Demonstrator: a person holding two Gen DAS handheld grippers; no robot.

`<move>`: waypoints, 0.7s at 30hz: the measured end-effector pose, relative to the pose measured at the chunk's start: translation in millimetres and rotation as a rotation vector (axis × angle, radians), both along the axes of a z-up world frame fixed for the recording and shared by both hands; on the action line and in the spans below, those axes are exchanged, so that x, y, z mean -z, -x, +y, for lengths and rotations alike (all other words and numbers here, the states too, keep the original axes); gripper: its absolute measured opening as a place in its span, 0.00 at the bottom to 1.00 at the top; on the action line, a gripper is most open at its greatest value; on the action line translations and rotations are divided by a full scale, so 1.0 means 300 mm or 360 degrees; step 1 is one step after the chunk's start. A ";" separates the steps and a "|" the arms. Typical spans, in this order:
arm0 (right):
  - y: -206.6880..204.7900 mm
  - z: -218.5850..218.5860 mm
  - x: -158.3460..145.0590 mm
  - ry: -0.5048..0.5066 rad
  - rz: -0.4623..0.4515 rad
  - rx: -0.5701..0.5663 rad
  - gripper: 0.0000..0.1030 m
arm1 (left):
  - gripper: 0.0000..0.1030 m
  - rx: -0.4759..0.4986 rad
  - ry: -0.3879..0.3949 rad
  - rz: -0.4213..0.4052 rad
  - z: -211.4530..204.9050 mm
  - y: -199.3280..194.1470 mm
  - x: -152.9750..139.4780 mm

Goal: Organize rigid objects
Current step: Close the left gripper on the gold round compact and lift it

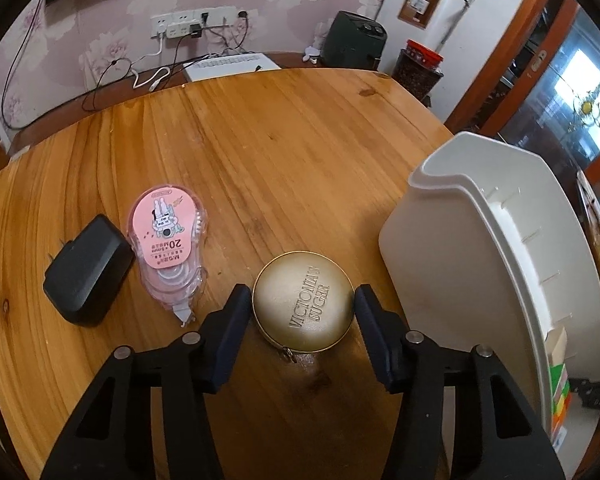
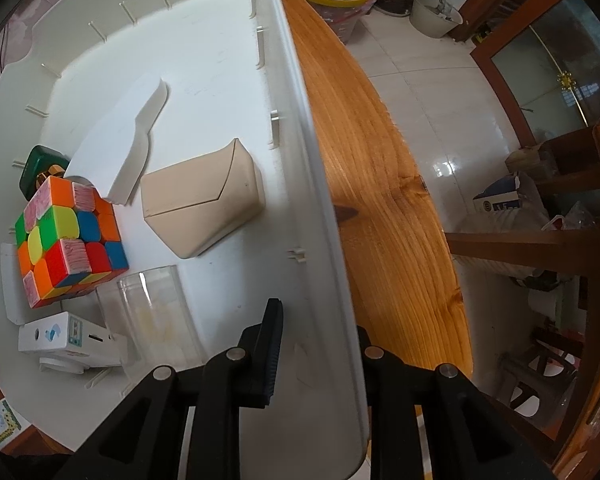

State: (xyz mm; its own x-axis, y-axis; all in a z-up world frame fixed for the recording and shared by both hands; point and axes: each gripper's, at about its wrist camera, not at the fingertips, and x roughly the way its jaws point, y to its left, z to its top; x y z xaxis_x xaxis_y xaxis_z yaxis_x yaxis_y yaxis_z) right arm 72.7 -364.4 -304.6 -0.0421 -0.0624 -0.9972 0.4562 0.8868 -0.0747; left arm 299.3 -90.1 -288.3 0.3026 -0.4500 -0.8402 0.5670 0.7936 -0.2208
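Wood-grain bench [image 1: 284, 152] fills most of the left wrist view, with floral wallpaper and a row of wall sockets way out past it.

Biggest thing on it is the white plastic bin [image 1: 456, 240], sitting off to the right of the left claw [image 1: 303, 300]. The right claw [image 2: 320, 344] straddles that bin's side wall, one finger inside and one outside, clamped narrow on the wall. Inside the bin, ahead and left of that claw: a beige box [image 2: 204, 208], a scrambled cube puzzle [image 2: 64, 240], a clear plastic cup [image 2: 156, 312] lying just beside the inner finger, and a small white box [image 2: 68, 338] whose print is too small for me to read.

The left claw has the round gold tin [image 1: 303, 304] right between its pads, both sitting against the tin's sides, so it's gripping it while the tin rests on the bench. Lid reads "VICTORIA'S SUGER".

Left of that claw is a black power adapter [image 1: 86, 272], and between it and the tin a pink correction tape [image 1: 168, 240] marked "20M x 5mm".
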 end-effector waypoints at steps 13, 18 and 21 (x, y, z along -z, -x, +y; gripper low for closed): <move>-0.010 0.017 0.000 0.0024 0.0011 -0.0007 0.24 | 0.62 0.0142 -0.0116 -0.0052 -0.040 0.010 0.000; -0.013 0.019 0.000 0.0025 0.0013 -0.0009 0.25 | 0.62 0.0129 -0.0161 -0.0067 -0.054 0.010 0.001; -0.014 0.020 0.000 0.0023 0.0013 -0.0013 0.25 | 0.60 0.0121 -0.0173 -0.0075 -0.058 0.009 0.003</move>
State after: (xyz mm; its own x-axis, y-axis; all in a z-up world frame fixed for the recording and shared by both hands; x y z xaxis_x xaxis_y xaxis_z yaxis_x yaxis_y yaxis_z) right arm 77.0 -358.3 -304.6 -0.0498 -0.0771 -0.9958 0.4482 0.8893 -0.0913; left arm 296.7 -107.4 -289.2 0.3117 -0.3801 -0.8708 0.6341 0.7658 -0.1072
